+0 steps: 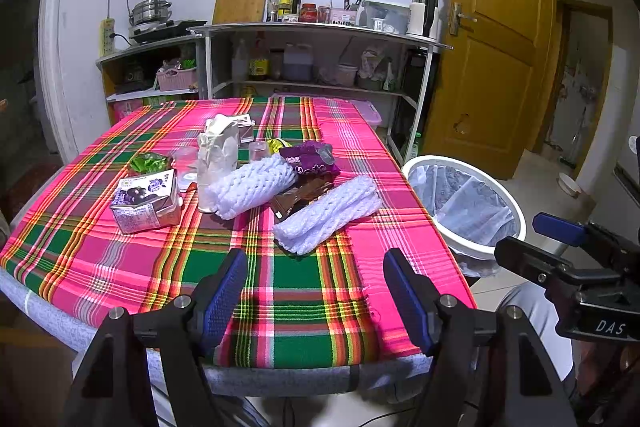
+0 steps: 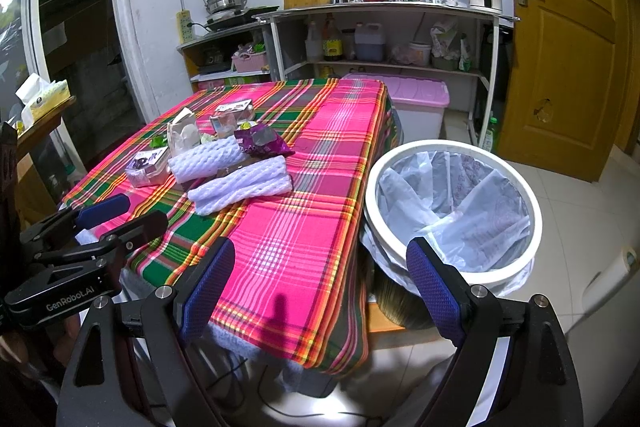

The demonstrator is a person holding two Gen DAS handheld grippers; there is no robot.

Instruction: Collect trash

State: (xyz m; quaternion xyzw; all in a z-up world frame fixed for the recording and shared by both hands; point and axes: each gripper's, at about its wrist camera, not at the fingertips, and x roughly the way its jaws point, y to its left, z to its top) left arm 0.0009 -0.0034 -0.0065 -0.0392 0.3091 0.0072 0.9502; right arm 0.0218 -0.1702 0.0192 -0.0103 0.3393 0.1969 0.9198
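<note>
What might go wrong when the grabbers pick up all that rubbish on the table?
The nearer foam net lies partly over the brown wrapper, so pulling one may drag the other off. The clear cups stand close to the pile and could tip. The bin stands below the table's edge, so light pieces might miss it.

My table (image 1: 352, 331) carries a pink, green and yellow plaid cloth (image 1: 280, 291) over its whole top. Landmark: the nearer white foam net sleeve (image 1: 328, 213). Just behind it, touching, lie a brown wrapper (image 1: 298, 197) and a second foam net sleeve (image 1: 250, 185). A purple snack bag (image 1: 310, 157) rests behind those. Left of the landmark sits a crushed drink carton (image 1: 146, 201), with a green wrapper (image 1: 148, 161) beyond it. A crumpled white paper bag (image 1: 218, 151) stands behind the second sleeve.
</note>
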